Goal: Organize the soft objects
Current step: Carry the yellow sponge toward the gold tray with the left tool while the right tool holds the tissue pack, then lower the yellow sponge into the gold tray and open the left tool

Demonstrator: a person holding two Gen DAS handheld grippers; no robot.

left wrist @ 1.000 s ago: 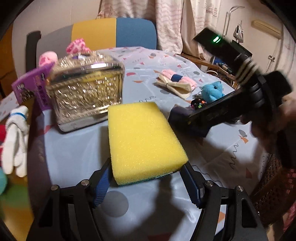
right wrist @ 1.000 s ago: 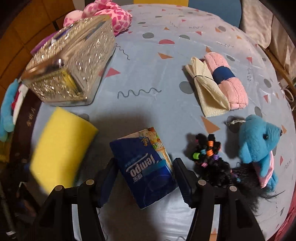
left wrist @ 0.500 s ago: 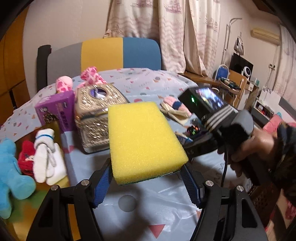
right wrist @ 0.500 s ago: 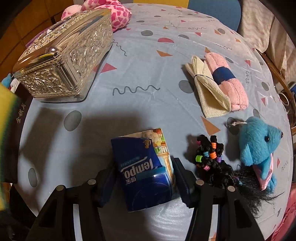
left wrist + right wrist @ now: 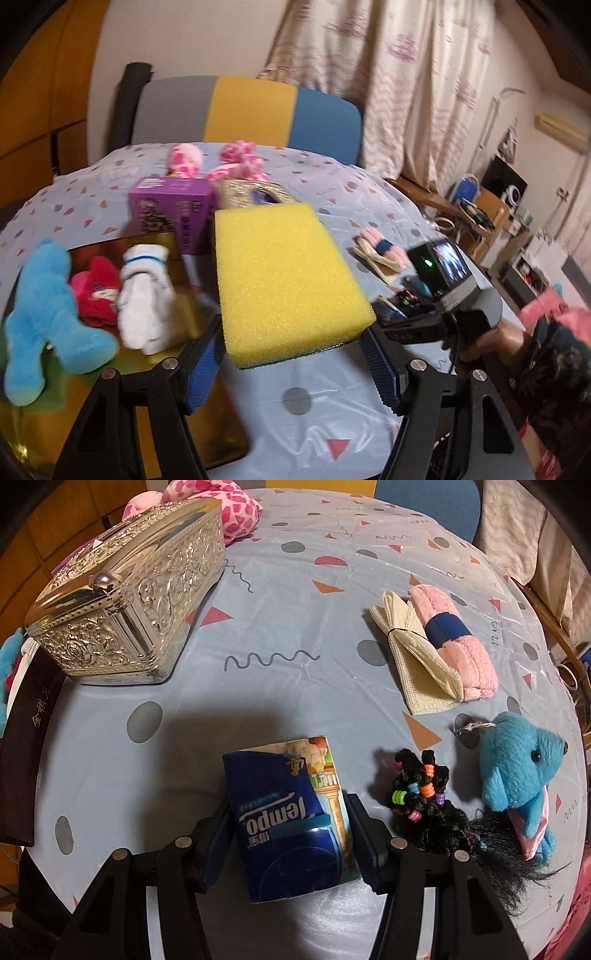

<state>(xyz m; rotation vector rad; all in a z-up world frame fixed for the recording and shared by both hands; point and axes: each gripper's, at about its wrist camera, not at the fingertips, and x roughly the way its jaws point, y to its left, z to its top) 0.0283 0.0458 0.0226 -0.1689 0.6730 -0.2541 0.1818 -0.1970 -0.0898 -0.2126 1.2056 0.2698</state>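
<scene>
My left gripper [image 5: 291, 358] is shut on a yellow sponge [image 5: 284, 280] with a green underside and holds it in the air above the table's left part. Below and to its left, a gold tray [image 5: 207, 435] holds a blue plush [image 5: 40, 317], a red plush [image 5: 96, 295] and a white soft toy [image 5: 144, 295]. My right gripper [image 5: 290, 830] points steeply down. Its pads press both sides of a blue Tempo tissue pack [image 5: 280, 805] lying on the tablecloth. A rolled pink towel [image 5: 454, 646], a cream cloth [image 5: 417, 672], a blue plush animal [image 5: 517, 775] and a black beaded hairpiece [image 5: 428, 805] lie to the right.
An ornate silver box [image 5: 125, 602] stands at the back left, with a pink spotted plush [image 5: 229, 509] behind it and a purple carton [image 5: 170, 210] beside it. A dark box [image 5: 33, 738] lines the left table edge. A person's hand [image 5: 491, 339] holds the right gripper. A chair [image 5: 251, 110] stands behind the table.
The left gripper has risen with the sponge and swung left, bringing the gold tray of plush toys into view. The right gripper stayed put, and the tissue pack now sits straight between its pads.
</scene>
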